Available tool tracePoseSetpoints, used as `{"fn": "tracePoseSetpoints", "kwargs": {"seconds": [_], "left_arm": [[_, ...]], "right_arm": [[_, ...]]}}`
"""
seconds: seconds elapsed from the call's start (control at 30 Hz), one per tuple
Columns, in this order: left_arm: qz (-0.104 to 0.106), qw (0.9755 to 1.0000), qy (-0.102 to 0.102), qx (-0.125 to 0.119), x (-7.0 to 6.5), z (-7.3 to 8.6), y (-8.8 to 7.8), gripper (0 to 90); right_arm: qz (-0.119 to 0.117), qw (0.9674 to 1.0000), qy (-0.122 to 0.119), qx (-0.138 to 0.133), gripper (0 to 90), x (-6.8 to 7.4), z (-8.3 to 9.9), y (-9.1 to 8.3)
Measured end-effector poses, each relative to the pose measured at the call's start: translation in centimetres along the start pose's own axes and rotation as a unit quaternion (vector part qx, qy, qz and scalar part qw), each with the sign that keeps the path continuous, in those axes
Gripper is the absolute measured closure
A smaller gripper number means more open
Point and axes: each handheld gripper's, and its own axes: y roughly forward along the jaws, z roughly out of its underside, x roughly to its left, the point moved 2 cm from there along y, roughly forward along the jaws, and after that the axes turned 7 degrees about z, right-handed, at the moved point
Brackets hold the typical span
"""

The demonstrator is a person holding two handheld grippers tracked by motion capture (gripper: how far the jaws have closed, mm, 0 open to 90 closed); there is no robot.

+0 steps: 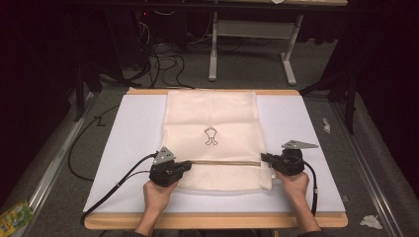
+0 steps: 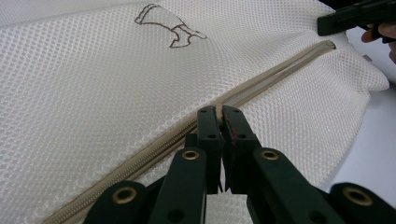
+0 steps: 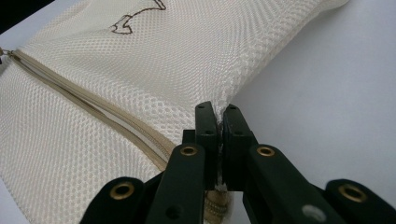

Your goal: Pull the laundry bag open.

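Note:
A cream mesh bag [image 1: 212, 118] with a small brown outline emblem [image 1: 211, 136] lies flat on a white sheet. A beige zipper [image 1: 227, 162] runs across it near its front edge. My left gripper [image 1: 189, 165] is at the zipper's left end. In the left gripper view it [image 2: 219, 113] is shut on the zipper [image 2: 280, 70]; what it pinches is hidden between the jaws. My right gripper [image 1: 263, 158] is at the bag's right edge. In the right gripper view it [image 3: 219, 112] is shut on the bag's side seam [image 3: 236, 84], beside the zipper [image 3: 70, 93].
The white sheet [image 1: 133, 148] covers a wooden table [image 1: 212, 220]. Black cables trail from both grippers off the front. On the floor beyond are cables [image 1: 163, 59] and a desk frame [image 1: 212, 49]. Crumpled paper [image 1: 370, 222] and a green packet [image 1: 12, 217] lie beside the table.

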Motion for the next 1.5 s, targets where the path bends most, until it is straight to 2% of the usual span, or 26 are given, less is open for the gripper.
{"fn": "tracePoseSetpoints", "kwargs": {"seconds": [0.3, 0.7, 0.97, 1.07, 1.5], "left_arm": [[-0.010, 0.9999, 0.002, 0.001, 0.3, 0.1, -0.5, 87.0], [-0.003, 1.0000, -0.003, 0.004, 0.4, 0.4, -0.4, 87.0], [-0.016, 0.9998, -0.010, 0.001, 1.1, 0.6, -1.4, 87.0], [-0.018, 0.9998, -0.006, 0.010, 1.2, 0.8, -1.2, 87.0], [-0.020, 0.9998, -0.006, 0.008, 1.4, 0.5, -1.4, 87.0]], "right_arm": [[0.002, 1.0000, 0.002, 0.000, 88.5, -0.1, 0.0, -0.1], [0.001, 1.0000, 0.000, -0.003, 88.4, -0.2, 0.0, -0.1], [0.010, 0.9999, 0.003, -0.002, 88.4, -0.8, 0.0, -0.4], [0.010, 0.9999, 0.007, -0.001, 88.4, -0.8, 0.0, -0.5], [0.008, 1.0000, 0.004, -0.004, 88.5, -0.7, -0.1, -0.5]]}}
